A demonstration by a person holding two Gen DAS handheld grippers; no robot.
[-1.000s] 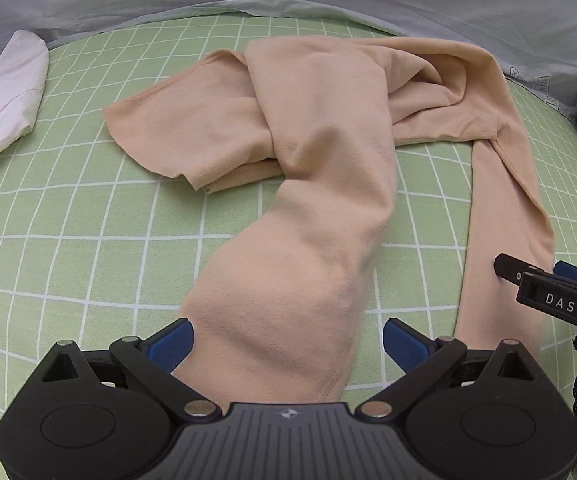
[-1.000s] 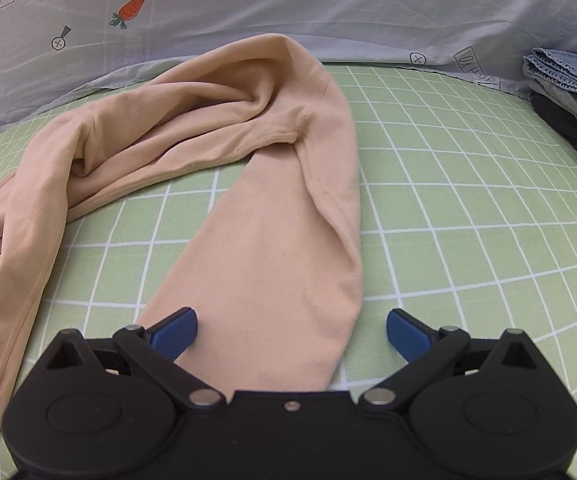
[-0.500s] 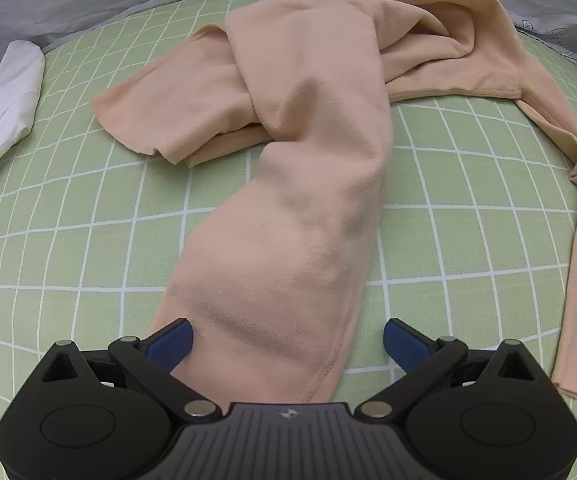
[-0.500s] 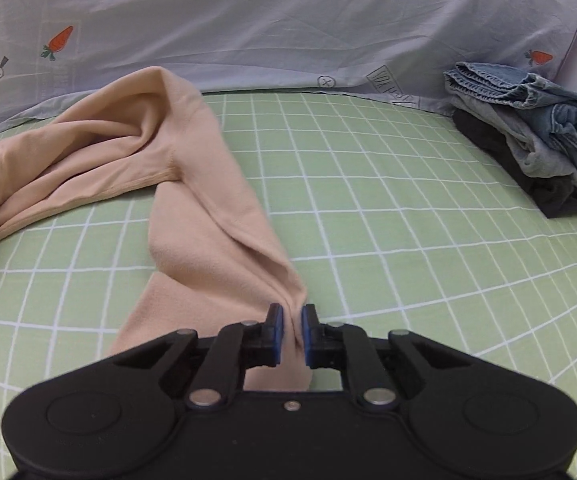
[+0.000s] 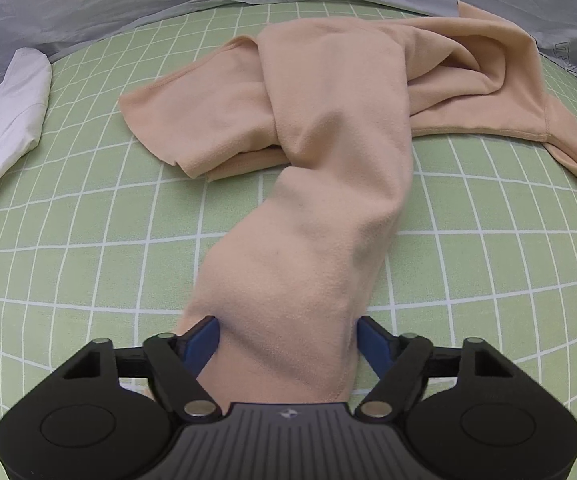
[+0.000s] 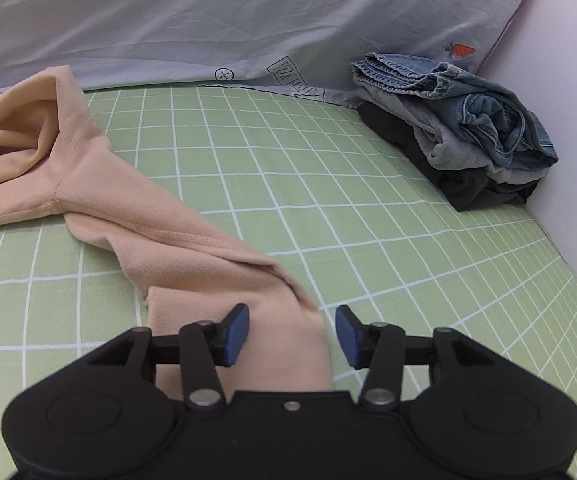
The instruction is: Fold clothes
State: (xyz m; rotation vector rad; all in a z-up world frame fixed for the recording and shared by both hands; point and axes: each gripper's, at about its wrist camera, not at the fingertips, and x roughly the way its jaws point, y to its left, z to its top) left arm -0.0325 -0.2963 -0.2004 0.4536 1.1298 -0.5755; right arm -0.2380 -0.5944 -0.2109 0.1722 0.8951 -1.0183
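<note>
Beige garment spread across the bed, on a green sheet with a white grid, partly crumpled in the middle. One long sleeve running from the crumpled body toward the left gripper, its end lying between the two blue pads. Jaws of the left gripper spread, one pad at each side of the sleeve and close against the cloth, but not pressed together; whether the pads really touch the fabric, cannot tell. Other sleeve stretched in the right wrist view from the garment body toward the right gripper. Jaws of the right gripper also spread apart: left pad resting on the cloth, right pad just beside the sleeve edge, over the green sheet. Sleeve end folded on itself near this gripper, with a ridge of cloth running diagonally.

White cloth lying at the left edge of the bed, well apart from the beige garment. Pile of folded clothes, blue denim on top of grey and black pieces, in the far right corner against the white wall. Pale grey sheet with small carrot prints rising behind the bed.
</note>
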